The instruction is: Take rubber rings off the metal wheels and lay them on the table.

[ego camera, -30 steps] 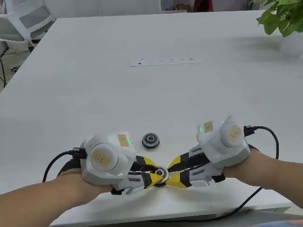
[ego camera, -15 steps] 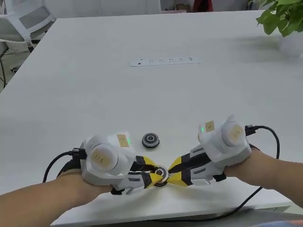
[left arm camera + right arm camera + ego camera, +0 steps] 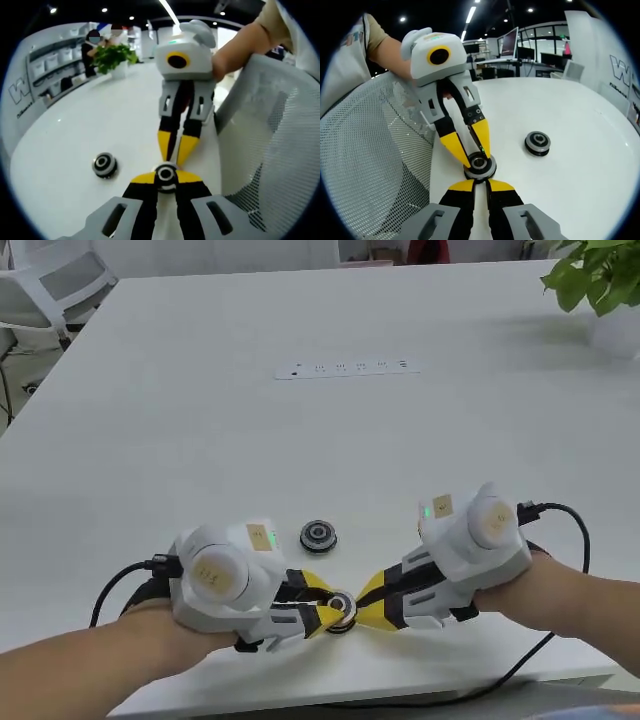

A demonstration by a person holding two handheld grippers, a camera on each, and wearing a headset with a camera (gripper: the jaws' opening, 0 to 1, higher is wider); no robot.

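A white table [image 3: 200,420] bears a power strip [image 3: 350,369] — plant [image 3: 590,275] far right, mesh chair [image 3: 55,285] far left.

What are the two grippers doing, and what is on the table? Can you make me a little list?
left gripper: jaws shut on the held wheel, near the table's front edge
right gripper: jaws shut on the same wheel from the opposite side
rubber ring: black, not yet off the held wheel
spare wheel: lies flat just beyond the grippers
table: white
power strip: farther back, middle
potted plant: far right corner
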